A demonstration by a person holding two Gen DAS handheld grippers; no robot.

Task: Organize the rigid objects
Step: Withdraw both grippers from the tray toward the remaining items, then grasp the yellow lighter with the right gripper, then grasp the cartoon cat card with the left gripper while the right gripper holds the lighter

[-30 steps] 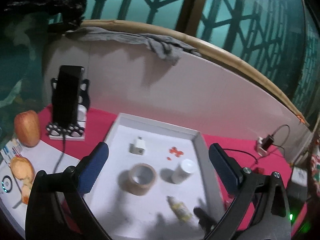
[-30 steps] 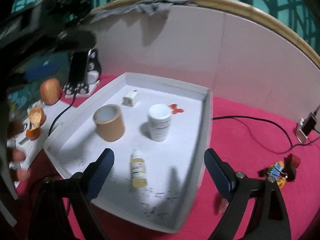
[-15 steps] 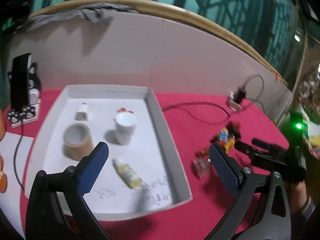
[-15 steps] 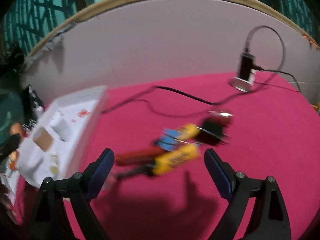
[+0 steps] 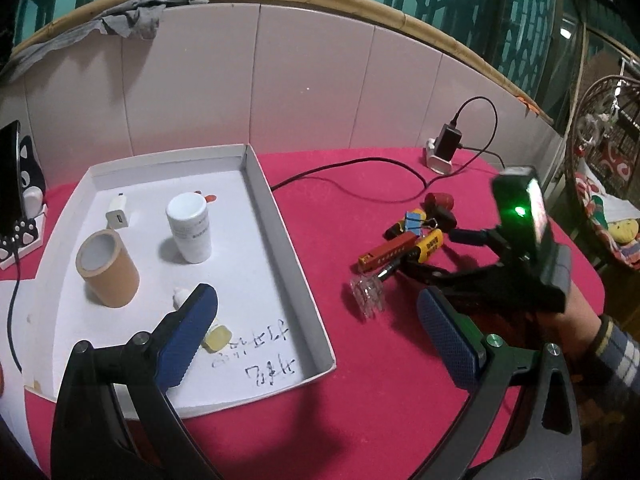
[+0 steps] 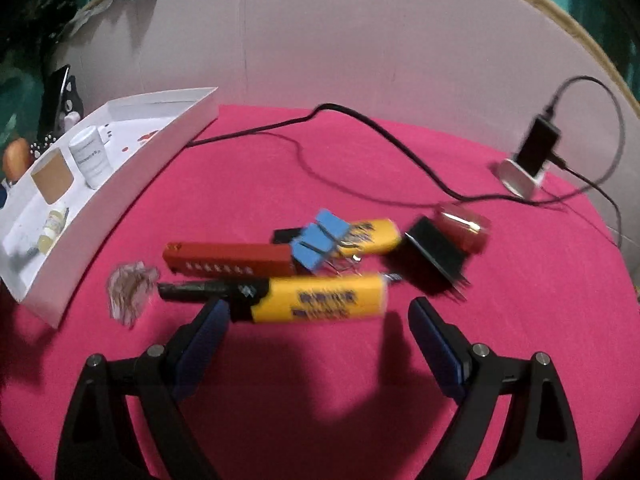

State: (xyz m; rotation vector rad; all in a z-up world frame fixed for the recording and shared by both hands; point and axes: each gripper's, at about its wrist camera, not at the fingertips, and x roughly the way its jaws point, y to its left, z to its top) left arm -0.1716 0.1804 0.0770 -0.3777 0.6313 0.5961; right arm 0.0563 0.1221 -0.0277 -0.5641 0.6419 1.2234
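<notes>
Left wrist view first: our left gripper (image 5: 316,328) hangs wide open with nothing between its pads, the left pad over the white tray (image 5: 280,216). Ahead-left of it in the tray stand the cardboard tube (image 5: 108,274) and the white bottle (image 5: 190,228), with a small charger plug (image 5: 118,214) beyond and a little yellow-capped bottle (image 5: 218,336) lying half hidden under the pad. So we judge four pieces sorted.

Ahead-right, well outside the tray's wall, waits the pile: a clear hair clip (image 5: 368,294), a red bar (image 6: 228,258), yellow markers (image 6: 316,298), blue binder clips (image 6: 320,242), a black clip (image 6: 434,260) and a red cap (image 6: 462,226).

Right wrist view: our right gripper (image 6: 318,320) is spread wide and empty, just short of the nearest yellow marker, which lies crosswise ahead of the jaws.

Room is good: bare red cloth (image 6: 320,400) all round. Only the black cable (image 6: 360,120) beyond the pile and the tray's raised edge need minding, we reckon.
</notes>
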